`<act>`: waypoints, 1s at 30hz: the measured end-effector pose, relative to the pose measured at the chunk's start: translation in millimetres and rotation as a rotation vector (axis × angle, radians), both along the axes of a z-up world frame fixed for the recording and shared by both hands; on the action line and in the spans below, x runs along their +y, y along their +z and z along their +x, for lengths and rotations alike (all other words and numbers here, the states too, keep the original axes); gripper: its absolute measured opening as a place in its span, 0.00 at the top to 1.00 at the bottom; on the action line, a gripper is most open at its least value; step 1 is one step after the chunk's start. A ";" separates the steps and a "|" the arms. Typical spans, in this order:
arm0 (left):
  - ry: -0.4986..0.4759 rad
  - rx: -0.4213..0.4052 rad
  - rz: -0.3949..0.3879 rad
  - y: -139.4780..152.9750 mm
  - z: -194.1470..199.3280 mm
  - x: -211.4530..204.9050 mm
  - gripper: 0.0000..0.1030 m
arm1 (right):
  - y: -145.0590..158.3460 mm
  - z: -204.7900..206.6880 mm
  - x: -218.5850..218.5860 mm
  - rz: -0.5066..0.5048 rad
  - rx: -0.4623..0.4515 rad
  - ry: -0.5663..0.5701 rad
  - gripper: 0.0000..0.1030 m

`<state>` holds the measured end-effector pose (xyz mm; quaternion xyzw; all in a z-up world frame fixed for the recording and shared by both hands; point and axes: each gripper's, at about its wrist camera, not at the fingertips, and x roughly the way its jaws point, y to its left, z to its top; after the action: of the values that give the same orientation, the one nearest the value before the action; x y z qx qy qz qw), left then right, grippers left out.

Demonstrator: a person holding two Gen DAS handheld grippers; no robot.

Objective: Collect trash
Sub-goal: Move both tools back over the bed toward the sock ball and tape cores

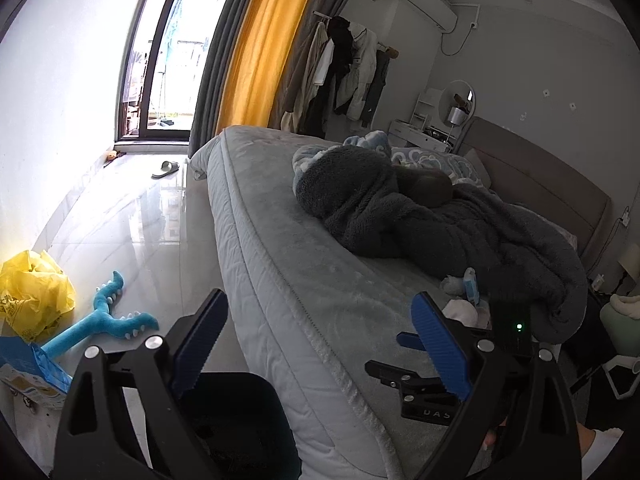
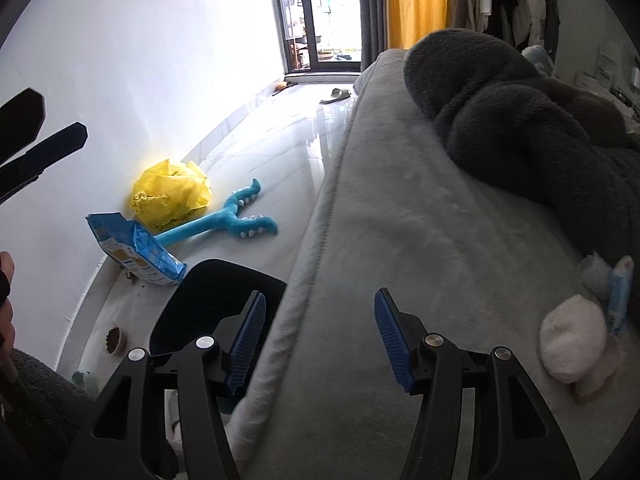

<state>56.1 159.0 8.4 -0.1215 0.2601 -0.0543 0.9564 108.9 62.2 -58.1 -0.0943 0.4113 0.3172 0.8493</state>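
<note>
Scanning: I am sweeping both claws over the bed edge, between pickups as I judge it.
Bed [image 2: 400, 240]: the grey mattress is filling most of both views, with a dark fleece blanket [image 1: 400, 216] bunched on top.
Floor [image 1: 132, 216]: pale glossy tile is running along the wall to a balcony door.
Black bin [image 2: 208, 300]: a dark container is sitting just beside the bed's edge; I am taking it for the trash bin, though its rim is hard to read.
Yellow plastic bag [image 2: 172, 196]: it is lying crumpled on the floor against the wall, touching the blue plush toy [image 2: 224, 220].
Blue snack packet [image 2: 136, 252]: it is resting on the floor near the bin.
Pale wads [image 2: 572, 344]: soft pinkish lumps are lying on the bed by a small blue wrapper [image 2: 618, 296], partly cut off at the frame's edge.
Right gripper [image 2: 320, 340]: it is hanging released, nothing between the pads.
Left gripper [image 1: 320, 344]: it is spread wide and empty.
Next move: I am expecting to lower one claw onto the wads or the packet, closing gently.
Unclear: what the small dish by the bin is holding.
</note>
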 end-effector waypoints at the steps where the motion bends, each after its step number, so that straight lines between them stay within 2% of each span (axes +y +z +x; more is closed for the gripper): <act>1: -0.008 0.001 -0.003 0.7 1.8 -5.2 0.08 | 1.9 -1.1 -8.6 -0.027 -0.028 -0.011 0.43; 5: -0.054 0.001 0.004 1.7 11.5 -28.2 0.08 | 5.2 -6.2 -40.3 -0.096 -0.101 -0.038 0.40; 8: -0.091 0.018 0.006 -3.2 20.3 -41.7 0.08 | 5.5 -7.5 -64.2 -0.117 -0.118 -0.068 0.39; 11: -0.120 0.053 -0.067 -12.1 30.9 -49.2 0.08 | 4.5 -4.7 -85.5 -0.138 -0.127 -0.096 0.39; 13: -0.135 0.077 -0.082 -17.0 39.7 -57.2 0.08 | 4.3 -3.2 -97.6 -0.165 -0.145 -0.108 0.38; 18: -0.187 0.105 -0.076 -23.9 63.2 -81.7 0.08 | 5.7 -4.4 -116.7 -0.213 -0.200 -0.105 0.30; 21: -0.206 0.137 -0.109 -30.6 82.2 -91.2 0.08 | 3.2 1.3 -129.1 -0.223 -0.210 -0.100 0.29; 26: -0.229 0.180 -0.107 -37.9 102.9 -108.2 0.08 | -4.4 4.2 -143.3 -0.252 -0.238 -0.080 0.29; 30: -0.261 0.214 -0.138 -49.4 121.4 -120.8 0.08 | -10.5 3.4 -149.4 -0.342 -0.332 -0.059 0.29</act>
<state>177.5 38.1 -40.9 -0.1573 0.3697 -0.1824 0.8974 112.2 -87.2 -68.6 -0.2757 0.3165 0.1979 0.8858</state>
